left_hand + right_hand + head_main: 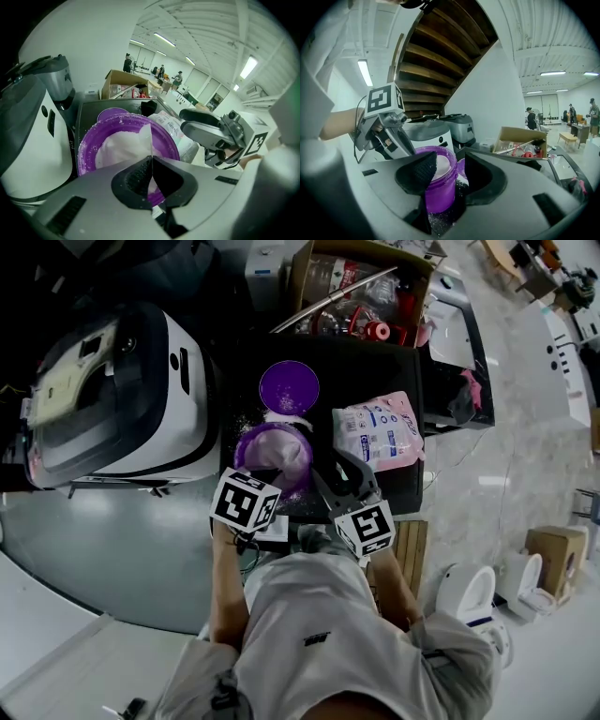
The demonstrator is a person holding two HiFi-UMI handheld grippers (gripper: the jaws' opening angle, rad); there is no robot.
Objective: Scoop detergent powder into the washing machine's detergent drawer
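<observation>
An open purple tub (274, 454) of white detergent powder (119, 145) stands on the black table (375, 367), with its purple lid (289, 387) lying just behind it. My left gripper (151, 161) is at the tub's near rim, shut on a thin white scoop (146, 138) that stands in the powder. My right gripper (449, 176) is open at the tub's (440, 180) right side; its left pad overlaps the rim and its right pad stands clear of the wall. The washing machine (122, 399) sits left of the table. No detergent drawer shows.
A pink detergent bag (380, 434) lies right of the tub. A cardboard box (361, 287) of clutter stands at the table's far edge. Spilled powder (440, 220) dusts the table by the tub. People stand far off in the hall (161, 71).
</observation>
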